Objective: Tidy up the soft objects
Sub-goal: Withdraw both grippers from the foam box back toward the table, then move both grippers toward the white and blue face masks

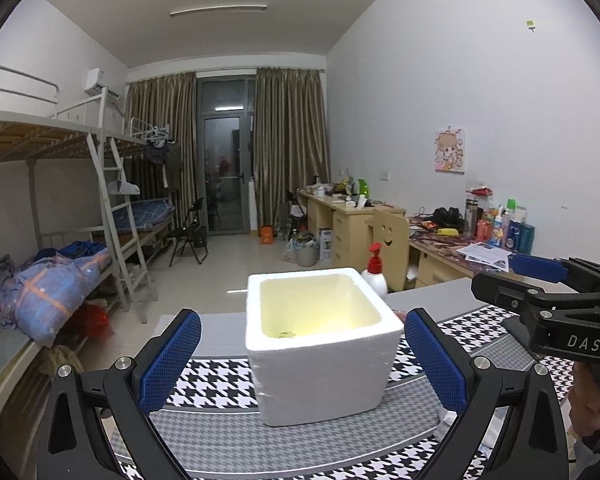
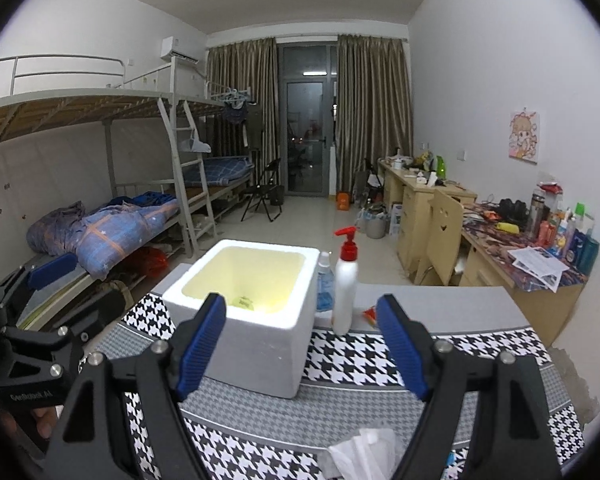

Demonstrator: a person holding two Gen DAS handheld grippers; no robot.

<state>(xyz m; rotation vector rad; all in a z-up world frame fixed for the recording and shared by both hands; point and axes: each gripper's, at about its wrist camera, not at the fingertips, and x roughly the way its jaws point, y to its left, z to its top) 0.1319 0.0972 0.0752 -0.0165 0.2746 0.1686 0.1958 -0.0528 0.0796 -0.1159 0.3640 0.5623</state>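
Houndstooth cloth (image 1: 220, 376) covers your worktop, where the foam box (image 1: 320, 360) stands upright, mouth up, with a small green object (image 2: 245, 302) inside. Both your left gripper (image 1: 302, 360) and right gripper (image 2: 302, 344) hold jaws wide, empty. Only the right view shows crumpled tissue (image 2: 364, 456) nearest you and the whole pump bottle (image 2: 345, 284).

A bunk bed (image 2: 100, 152) with a blue quilt (image 2: 100, 228) is seen at left, curtains (image 2: 374, 116) at centre, cluttered desks (image 2: 512, 248) and a poster (image 2: 524, 138) at right.
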